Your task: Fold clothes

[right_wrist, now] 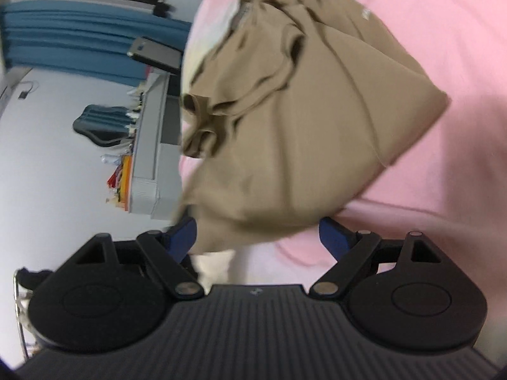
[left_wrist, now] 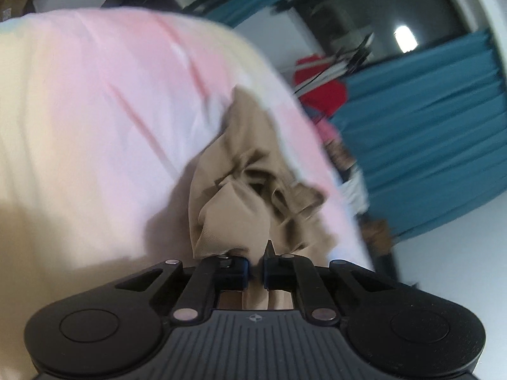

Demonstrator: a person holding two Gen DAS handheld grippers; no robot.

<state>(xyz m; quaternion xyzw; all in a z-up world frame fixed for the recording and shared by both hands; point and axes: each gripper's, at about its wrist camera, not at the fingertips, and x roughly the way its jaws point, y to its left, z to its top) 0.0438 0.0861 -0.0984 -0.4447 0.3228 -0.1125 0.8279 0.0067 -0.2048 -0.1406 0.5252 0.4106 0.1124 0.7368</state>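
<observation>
On the pink bedsheet [left_wrist: 95, 101] the tan garment [left_wrist: 240, 190] lies crumpled, and the left gripper [left_wrist: 256, 267] has its jaws clenched on a bunched edge of it, cloth pinched between them. Further right, the right gripper [right_wrist: 256, 234] stands with jaws released and wide, the garment's lower edge draped between them but not pressed; it would do well to close on a single hem or corner, not a wad, so both hands can shake the piece flat. No basket or bin shows.
</observation>
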